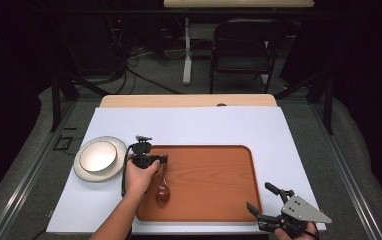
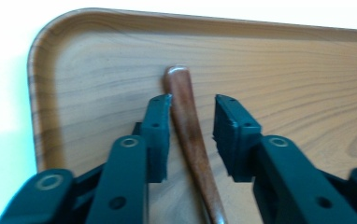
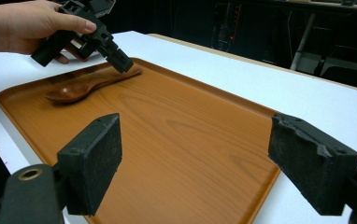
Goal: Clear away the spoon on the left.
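White plate w/ bowl [image 1: 99, 158] left of tray, folding chair [image 1: 242, 46] behind table, floor cables [image 1: 144, 75]

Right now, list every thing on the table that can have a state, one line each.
Wooden spoon: lying flat in the tray, between open jaws.
Tray: flat on the table.
Bowl: upright on its plate, empty.
Left hand-held gripper: open, astride the spoon's handle.
Right hand-held gripper: open, holding nothing.

Spoon [image 2: 189, 128] – glossy dark wood; tray [image 2: 284, 79] – matt wood grain.
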`<move>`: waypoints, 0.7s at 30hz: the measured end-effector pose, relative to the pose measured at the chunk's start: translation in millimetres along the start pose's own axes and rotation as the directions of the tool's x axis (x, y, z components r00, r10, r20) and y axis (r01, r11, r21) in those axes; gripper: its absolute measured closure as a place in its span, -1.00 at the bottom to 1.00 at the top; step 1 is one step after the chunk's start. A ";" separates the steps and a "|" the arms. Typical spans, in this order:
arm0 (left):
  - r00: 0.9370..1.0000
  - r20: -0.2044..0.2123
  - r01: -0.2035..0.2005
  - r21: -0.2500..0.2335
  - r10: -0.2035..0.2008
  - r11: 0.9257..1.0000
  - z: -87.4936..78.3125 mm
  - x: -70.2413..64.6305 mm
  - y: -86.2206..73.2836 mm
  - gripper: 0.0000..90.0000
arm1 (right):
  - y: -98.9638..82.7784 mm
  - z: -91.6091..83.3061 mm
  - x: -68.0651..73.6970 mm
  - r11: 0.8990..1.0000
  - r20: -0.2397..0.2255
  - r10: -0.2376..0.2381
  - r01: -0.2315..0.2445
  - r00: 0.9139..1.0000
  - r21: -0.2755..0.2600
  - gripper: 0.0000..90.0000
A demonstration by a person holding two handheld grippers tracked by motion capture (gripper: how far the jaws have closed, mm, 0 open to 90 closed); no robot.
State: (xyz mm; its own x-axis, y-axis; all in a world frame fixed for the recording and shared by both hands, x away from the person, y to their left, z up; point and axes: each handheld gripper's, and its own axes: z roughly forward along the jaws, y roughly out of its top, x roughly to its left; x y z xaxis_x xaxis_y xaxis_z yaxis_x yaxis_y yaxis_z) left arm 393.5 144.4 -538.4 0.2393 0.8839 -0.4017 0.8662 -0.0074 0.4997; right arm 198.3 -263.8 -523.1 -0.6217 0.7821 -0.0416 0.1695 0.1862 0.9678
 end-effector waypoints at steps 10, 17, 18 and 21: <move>0.997 0.006 -0.072 -0.080 0.072 0.994 -24.1 -3.1 -2.6 0.12 | -0.1 0.3 0.2 1.000 0.001 0.000 0.000 1.000 0.000 -0.62; 0.990 0.046 -0.121 -0.167 0.130 0.978 -49.9 0.1 -14.0 0.01 | -0.1 0.3 0.3 1.000 0.002 -0.001 0.001 1.000 0.001 -0.62; 0.989 0.047 -0.132 -0.189 0.143 0.973 -53.3 1.3 -16.6 -0.11 | -0.4 0.5 0.0 1.000 0.003 -0.001 0.001 1.000 0.001 -0.62; 0.986 0.025 -0.152 -0.254 0.164 0.955 -65.9 7.1 -25.5 -0.22 | -1.3 1.0 -1.0 1.000 0.006 0.001 -0.001 1.000 0.005 -0.62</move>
